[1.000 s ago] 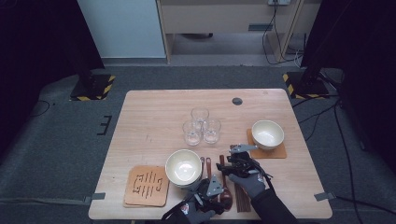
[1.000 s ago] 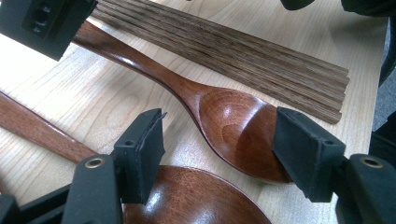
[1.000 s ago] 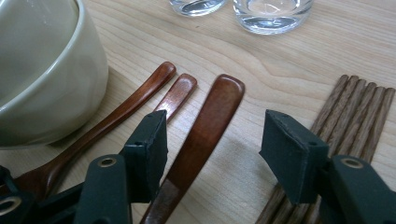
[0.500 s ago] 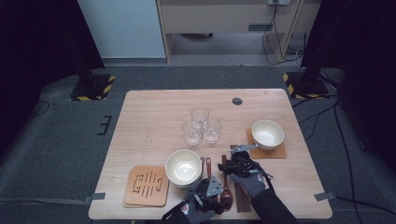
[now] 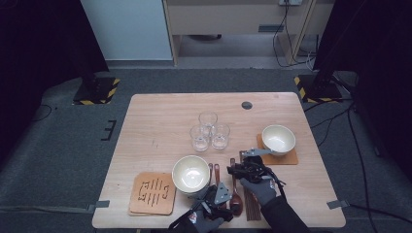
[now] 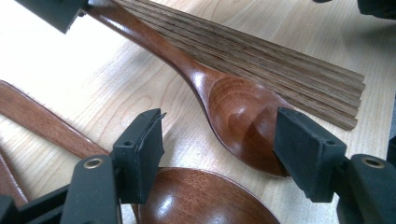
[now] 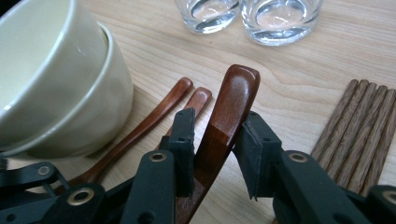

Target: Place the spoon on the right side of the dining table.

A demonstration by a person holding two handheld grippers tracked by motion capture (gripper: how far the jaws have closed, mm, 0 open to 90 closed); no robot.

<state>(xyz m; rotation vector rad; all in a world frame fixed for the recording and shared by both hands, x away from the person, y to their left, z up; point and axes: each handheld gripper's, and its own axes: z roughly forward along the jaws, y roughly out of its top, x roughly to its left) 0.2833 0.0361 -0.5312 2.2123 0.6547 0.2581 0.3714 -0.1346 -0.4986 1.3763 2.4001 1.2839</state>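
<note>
Closing now, my right tongs (image 7: 212,149) pinch the spoon handle (image 7: 224,121) to lift it; left tongs (image 6: 219,149) (half-open) straddle its bowl (image 6: 243,116) at six o'clock, steadying.

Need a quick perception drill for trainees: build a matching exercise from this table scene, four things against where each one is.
Things:
1. dark brown wooden spoon
2. cream ceramic bowl on the right
3. three clear drinking glasses
4. bundle of dark wooden chopsticks

Places:
A. clustered at the table's middle
B. flat on the table beside the spoons
C. on an orange-brown mat
D. handle between the right gripper's jaws, bowl end between the left gripper's jaws

Pairs: 1-D, 2-C, 3-A, 4-B
</note>
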